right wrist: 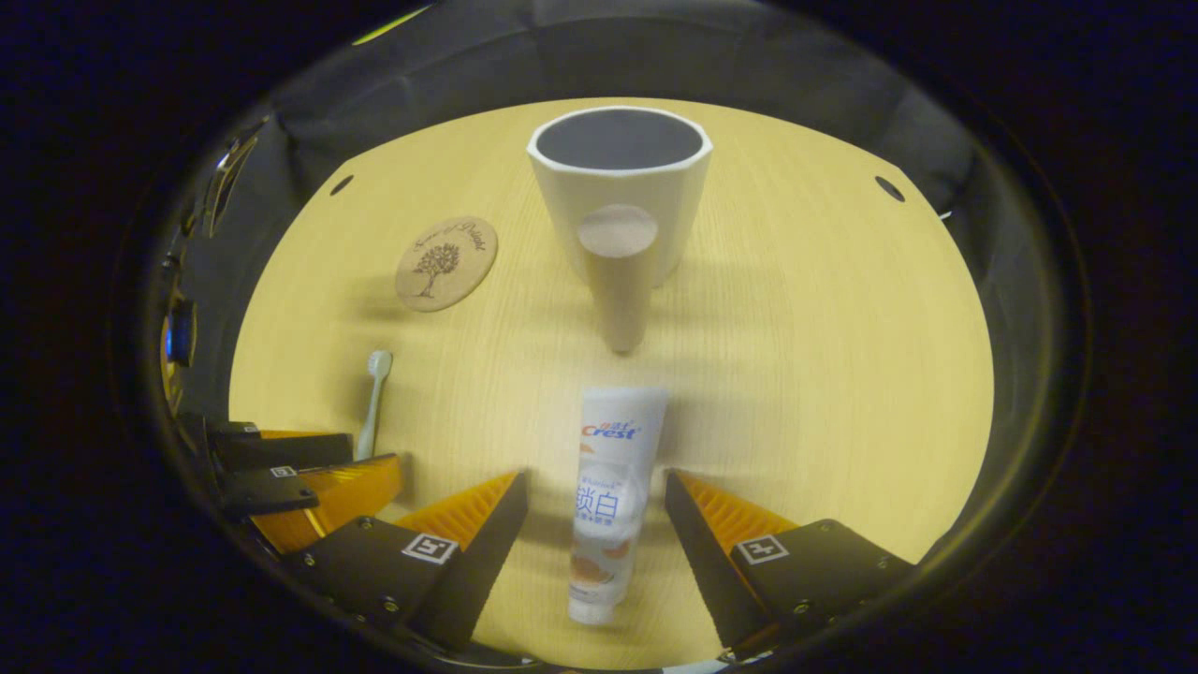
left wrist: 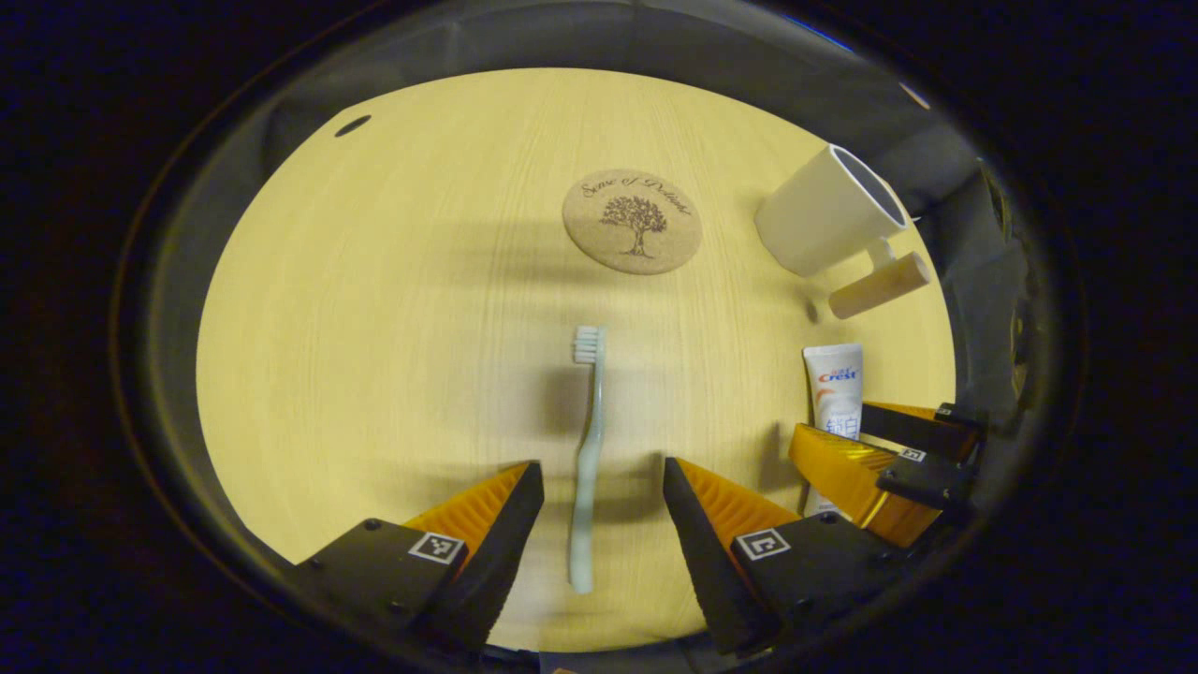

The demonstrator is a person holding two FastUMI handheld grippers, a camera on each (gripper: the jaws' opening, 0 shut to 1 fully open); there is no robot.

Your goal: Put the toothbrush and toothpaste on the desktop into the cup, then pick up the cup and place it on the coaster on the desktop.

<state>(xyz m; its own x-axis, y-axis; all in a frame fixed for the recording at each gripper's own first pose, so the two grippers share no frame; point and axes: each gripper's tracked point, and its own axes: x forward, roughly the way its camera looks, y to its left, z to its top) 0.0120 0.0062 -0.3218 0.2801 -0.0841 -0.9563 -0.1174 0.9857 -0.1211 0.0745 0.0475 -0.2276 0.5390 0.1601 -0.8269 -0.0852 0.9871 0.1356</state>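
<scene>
On the wooden desktop, the left gripper stands wide open astride the toothbrush, touching nothing, the brush lying flat near the front edge. Beyond it lies the cork coaster. The right gripper is likewise open, fingers either side of the flat toothpaste. The cup stands upright behind it, toward the far edge.

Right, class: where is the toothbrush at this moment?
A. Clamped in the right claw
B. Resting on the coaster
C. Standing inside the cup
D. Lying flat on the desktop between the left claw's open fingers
D: the toothbrush lies flat on the desktop, its handle between the open fingers of the left claw, apart from the cup and the coaster.
</scene>
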